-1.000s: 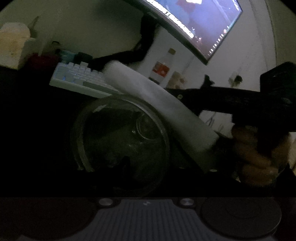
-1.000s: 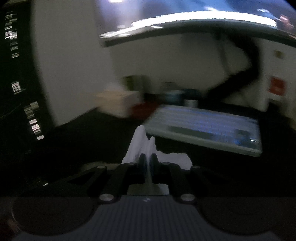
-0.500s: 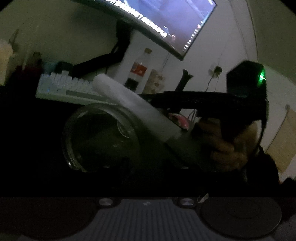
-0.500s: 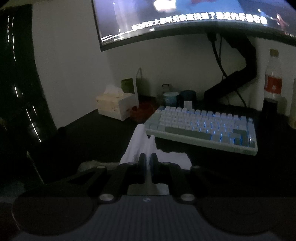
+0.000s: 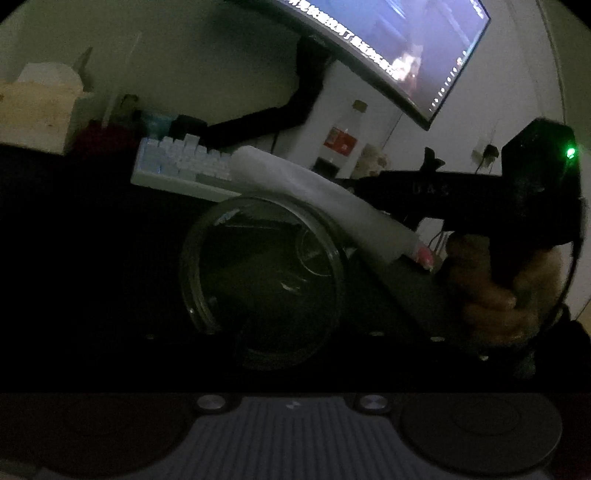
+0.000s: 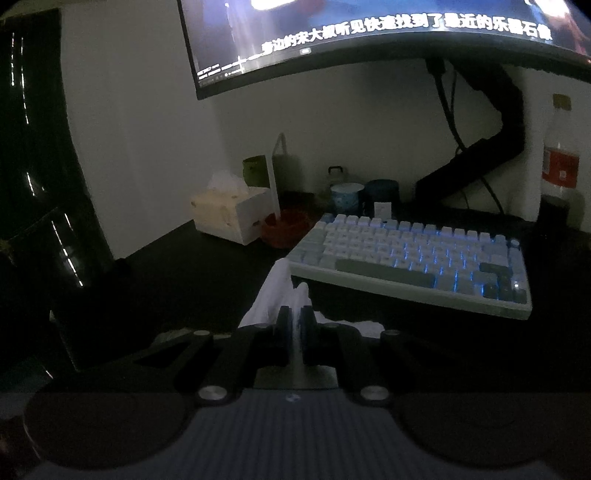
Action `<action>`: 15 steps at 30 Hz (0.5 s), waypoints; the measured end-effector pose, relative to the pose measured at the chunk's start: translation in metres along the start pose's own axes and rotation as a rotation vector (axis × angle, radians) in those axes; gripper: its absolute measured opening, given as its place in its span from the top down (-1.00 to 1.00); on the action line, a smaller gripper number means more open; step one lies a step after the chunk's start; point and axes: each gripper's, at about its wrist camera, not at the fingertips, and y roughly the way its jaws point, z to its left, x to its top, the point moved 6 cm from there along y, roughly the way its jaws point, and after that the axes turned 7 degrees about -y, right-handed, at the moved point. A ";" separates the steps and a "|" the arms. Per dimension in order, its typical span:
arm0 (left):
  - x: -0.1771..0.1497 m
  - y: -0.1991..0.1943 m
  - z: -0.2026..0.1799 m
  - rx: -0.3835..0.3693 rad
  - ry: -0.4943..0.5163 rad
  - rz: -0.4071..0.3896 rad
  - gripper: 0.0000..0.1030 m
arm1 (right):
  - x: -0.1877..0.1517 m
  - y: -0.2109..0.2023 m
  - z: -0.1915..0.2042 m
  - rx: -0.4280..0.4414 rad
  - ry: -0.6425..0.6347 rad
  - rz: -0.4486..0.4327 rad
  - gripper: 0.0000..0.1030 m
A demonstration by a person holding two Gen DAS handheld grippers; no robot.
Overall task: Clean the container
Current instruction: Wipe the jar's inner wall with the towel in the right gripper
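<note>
Dim room, black desk surface, lit curved monitor overhead on pale wall.

Left to right, left wrist view: beige tissue box far left; pale backlit keyboard behind; clear round glass container centre, lying on its side with open mouth toward camera, directly ahead of left gripper. Left gripper fingers lost in darkness; jaws opening, container between them, contact with pads impossible to confirm. Whether container rests on desk or is carried: cannot tell. White folded cloth slanting across container's upper right rim, touching or just over it, not inside. Further right, right gripper as a black body, held by a hand; green indicator lit on its housing.

Left to right, right wrist view: tissue box, red bowl, cups, keyboard, red-labelled bottle. Foreground: right gripper clenched on white cloth, fabric bunched up between the pads.

Progress, judged: cloth in grasp and brought to the rim; interior wipe not evidently under way. Glass interior shows faint streaks or reflections, cleanliness undeterminable in this light. Remaining: push cloth into mouth, wipe walls and base, withdraw, set container down.
</note>
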 end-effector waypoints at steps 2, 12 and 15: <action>-0.001 0.001 -0.001 0.004 0.018 -0.004 0.07 | -0.004 -0.009 0.010 0.028 -0.020 -0.017 0.85; 0.004 -0.003 0.010 -0.027 -0.017 0.005 -0.10 | -0.005 -0.012 -0.012 0.012 0.047 -0.011 0.85; 0.005 -0.004 0.006 0.004 -0.011 0.017 -0.15 | -0.007 -0.013 0.006 0.058 -0.005 -0.036 0.84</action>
